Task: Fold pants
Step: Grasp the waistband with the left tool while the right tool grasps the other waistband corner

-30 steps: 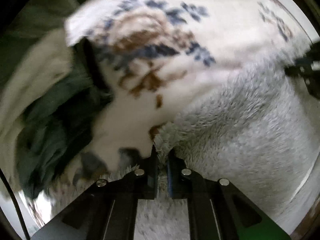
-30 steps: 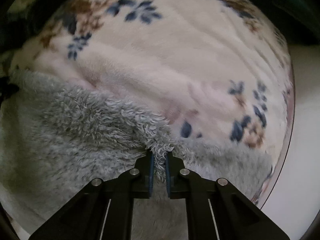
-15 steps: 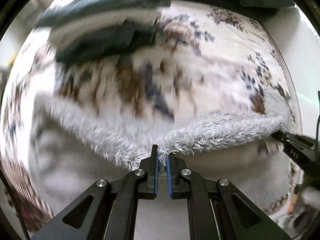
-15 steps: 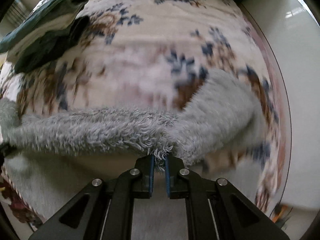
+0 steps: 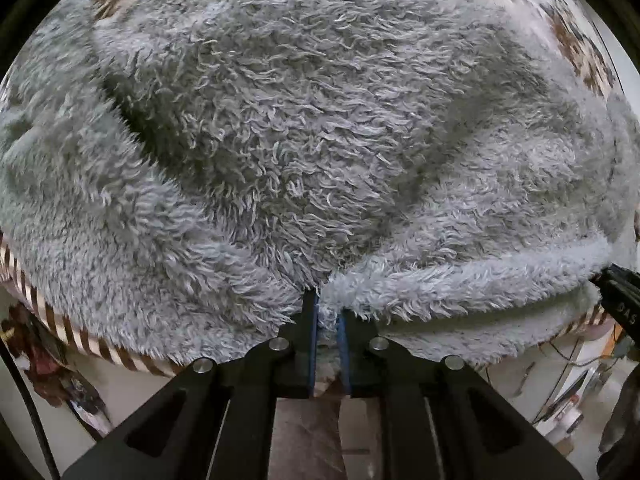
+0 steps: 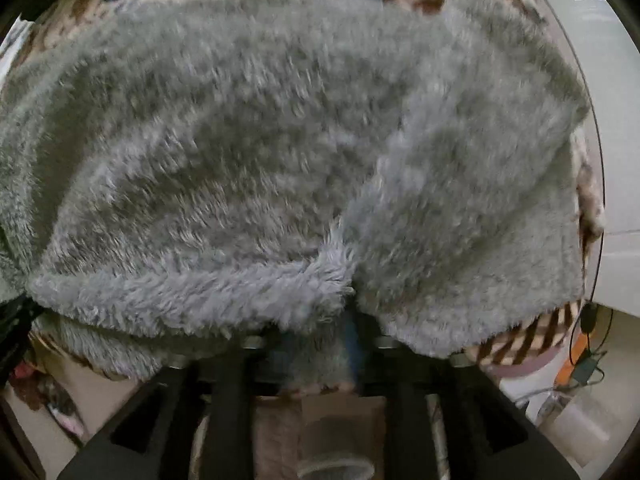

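The fluffy grey pants [image 5: 320, 140] fill the left wrist view, laid doubled over themselves on the floral blanket. My left gripper [image 5: 327, 320] is shut on the pants' near edge. The right gripper's tip [image 5: 618, 300] shows at the right edge, at the same hem. In the right wrist view the pants [image 6: 280, 140] also fill the frame. My right gripper [image 6: 320, 332] is shut on the hem; fleece hides its fingertips.
The cream blanket with brown and blue flowers [image 5: 576, 40] lies under the pants; its striped border [image 5: 80, 340] hangs at the bed's near edge, also in the right wrist view [image 6: 520, 340]. Below are floor, cables [image 6: 588, 360] and clutter [image 5: 60, 372].
Both grippers carried the held hem up and over toward the near edge of the bed. The pants now lie doubled, covering most of the blanket seen earlier.
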A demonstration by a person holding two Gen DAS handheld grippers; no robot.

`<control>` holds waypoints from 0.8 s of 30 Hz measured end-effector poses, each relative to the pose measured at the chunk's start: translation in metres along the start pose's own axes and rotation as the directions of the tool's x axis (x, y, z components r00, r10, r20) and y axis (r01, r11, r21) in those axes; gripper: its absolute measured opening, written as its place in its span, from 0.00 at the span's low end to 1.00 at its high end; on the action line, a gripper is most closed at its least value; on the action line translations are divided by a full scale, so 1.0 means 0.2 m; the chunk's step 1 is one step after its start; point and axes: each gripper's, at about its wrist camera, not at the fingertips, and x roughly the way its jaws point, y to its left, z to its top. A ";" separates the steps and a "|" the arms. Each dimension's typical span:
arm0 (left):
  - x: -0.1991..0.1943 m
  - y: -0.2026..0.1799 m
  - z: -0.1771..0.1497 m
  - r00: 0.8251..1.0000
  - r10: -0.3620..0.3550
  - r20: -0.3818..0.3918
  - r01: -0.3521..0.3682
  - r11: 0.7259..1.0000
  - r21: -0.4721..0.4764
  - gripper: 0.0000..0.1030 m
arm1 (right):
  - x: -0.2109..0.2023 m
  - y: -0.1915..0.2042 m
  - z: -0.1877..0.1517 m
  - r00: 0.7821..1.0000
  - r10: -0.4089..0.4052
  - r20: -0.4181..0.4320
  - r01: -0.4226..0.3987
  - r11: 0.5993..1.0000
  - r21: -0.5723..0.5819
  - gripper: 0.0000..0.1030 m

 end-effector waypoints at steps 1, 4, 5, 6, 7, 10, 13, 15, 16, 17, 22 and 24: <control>-0.03 0.01 0.01 1.000 -0.025 0.000 0.025 1.000 -0.016 0.14 | 0.00 -0.02 -0.02 0.999 0.031 -0.025 -0.031 0.999 0.017 0.61; -0.18 0.03 -0.01 0.997 -0.070 0.016 0.070 0.997 -0.020 0.44 | -0.09 -0.09 -0.13 0.991 0.133 -0.016 -0.131 0.987 0.089 0.84; -0.22 0.04 -0.02 0.998 -0.056 0.030 0.057 0.998 -0.020 0.70 | -0.14 -0.13 -0.17 0.987 0.158 -0.005 -0.156 0.980 0.120 0.84; -0.27 0.04 -0.04 0.999 -0.032 0.043 0.033 0.999 -0.017 0.92 | -0.19 -0.17 -0.21 0.982 0.187 0.012 -0.187 0.970 0.154 0.84; -0.32 0.04 -0.05 0.998 -0.008 0.062 0.009 1.000 -0.019 0.94 | -0.23 -0.21 -0.24 0.979 0.200 0.030 -0.202 0.962 0.182 0.84; -0.44 0.00 -0.05 0.983 0.089 0.161 -0.086 0.996 -0.027 0.94 | -0.34 -0.38 -0.25 0.976 0.179 0.122 -0.209 0.928 0.307 0.84; -0.47 -0.11 0.04 0.946 0.205 0.251 -0.197 0.979 -0.057 0.94 | -0.31 -0.55 -0.11 0.973 0.157 0.168 -0.214 0.886 0.411 0.84; -0.43 -0.12 0.14 0.935 0.244 0.259 -0.227 0.969 -0.096 0.94 | -0.27 -0.62 0.02 0.974 0.134 0.184 -0.206 0.863 0.461 0.84; -0.42 -0.12 0.18 0.935 0.249 0.253 -0.230 0.968 -0.102 0.94 | -0.24 -0.63 0.08 0.975 0.126 0.184 -0.199 0.863 0.465 0.84; -0.40 -0.11 0.22 0.935 0.260 0.243 -0.241 0.965 -0.105 0.94 | -0.20 -0.63 0.15 0.984 0.095 0.151 -0.156 0.873 0.463 0.84; -0.38 -0.18 0.29 0.931 0.272 0.243 -0.252 0.961 -0.113 0.94 | -0.16 -0.76 0.11 0.988 0.076 0.132 -0.135 0.838 0.529 0.18; -0.38 -0.17 0.27 0.933 0.265 0.243 -0.243 0.963 -0.115 0.94 | -0.22 -0.89 -0.07 0.983 0.035 0.178 -0.138 0.778 0.613 0.15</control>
